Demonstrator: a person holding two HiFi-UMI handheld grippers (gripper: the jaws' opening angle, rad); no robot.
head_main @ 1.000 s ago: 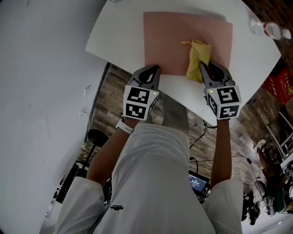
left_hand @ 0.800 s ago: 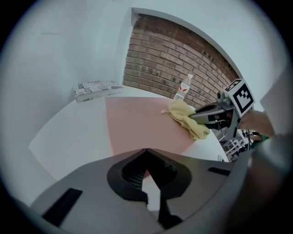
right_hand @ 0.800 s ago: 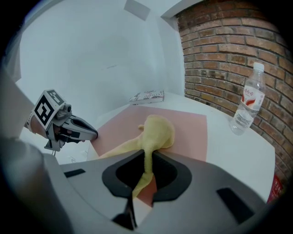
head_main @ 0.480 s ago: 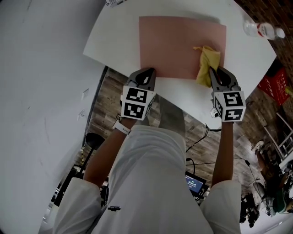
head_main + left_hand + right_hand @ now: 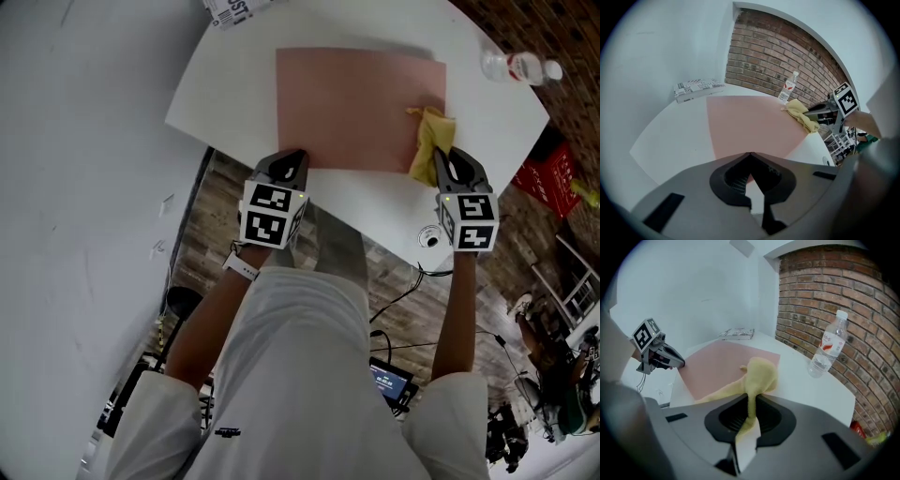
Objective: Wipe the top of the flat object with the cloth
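A flat pink mat lies on the white table. My right gripper is shut on a yellow cloth, which rests bunched on the mat's near right corner. In the right gripper view the cloth runs from between the jaws out onto the mat. My left gripper is shut, its tips on the mat's near left edge. The left gripper view looks across the mat to the cloth.
A water bottle stands on the table beyond the mat's right side. A printed box lies at the table's far left corner. A red crate and cables sit on the floor at the right. A white wall runs along the left.
My right gripper has dragged the cloth rightward across the mat to its right edge. The left gripper has stayed at the mat's near left edge.
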